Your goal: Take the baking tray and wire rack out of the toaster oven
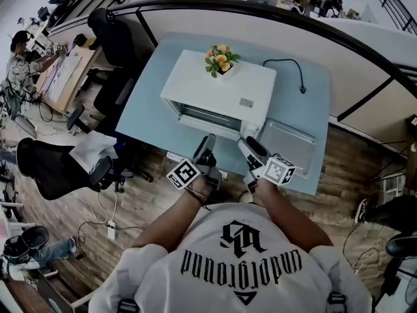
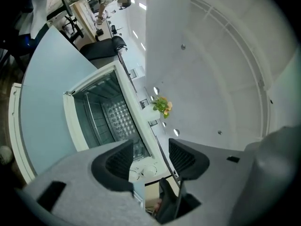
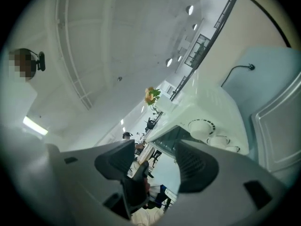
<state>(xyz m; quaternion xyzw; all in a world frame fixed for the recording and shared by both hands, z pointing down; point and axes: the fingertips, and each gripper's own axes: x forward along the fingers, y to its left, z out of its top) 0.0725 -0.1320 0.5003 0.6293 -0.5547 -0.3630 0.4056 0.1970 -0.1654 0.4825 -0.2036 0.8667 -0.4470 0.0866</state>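
Note:
A white toaster oven (image 1: 218,87) stands on a light blue table (image 1: 153,119), its front facing me. In the left gripper view its door hangs open and the wire rack (image 2: 96,121) shows inside the oven (image 2: 110,109). A silver baking tray (image 1: 287,141) lies flat on the table just right of the oven, and the tray (image 3: 277,126) also shows in the right gripper view. My left gripper (image 1: 208,141) hovers in front of the oven mouth, open and empty. My right gripper (image 1: 247,145) is beside it near the oven's knobs (image 3: 203,126), also open and empty.
A small potted plant (image 1: 220,60) sits on the oven top. A black cable (image 1: 290,67) lies on the table behind the oven. A curved partition (image 1: 273,25) borders the table's far side. Office chairs (image 1: 111,41) stand left of the table.

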